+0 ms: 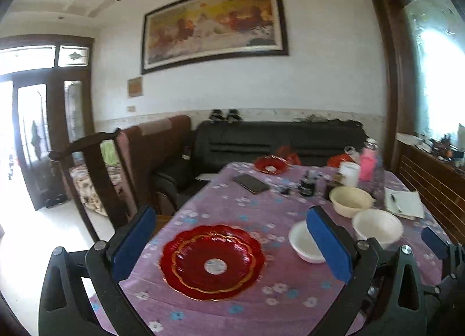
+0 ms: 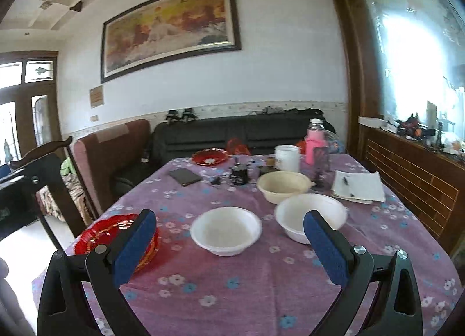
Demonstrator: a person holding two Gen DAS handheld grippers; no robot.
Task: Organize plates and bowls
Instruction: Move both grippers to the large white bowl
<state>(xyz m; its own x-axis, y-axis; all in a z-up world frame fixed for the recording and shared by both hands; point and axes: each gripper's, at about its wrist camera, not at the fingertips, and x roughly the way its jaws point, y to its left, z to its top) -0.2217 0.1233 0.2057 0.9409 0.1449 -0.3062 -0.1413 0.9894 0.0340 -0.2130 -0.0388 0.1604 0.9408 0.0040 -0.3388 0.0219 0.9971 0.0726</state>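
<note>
A: How do the jaws stand?

B: Both wide apart, gripping nothing. The left gripper hangs over the near edge of the table, above the red plate.

A: And the right gripper?

B: Also clear of everything. One white bowl sits mid-table between its fingers, another white bowl just right of it, the cream bowl behind. A second red plate lies at the far edge.

A lived-in home's dining and sitting room is being shown: a flowered cloth is covering the table, a black sofa and framed painting are being seen behind.
</note>
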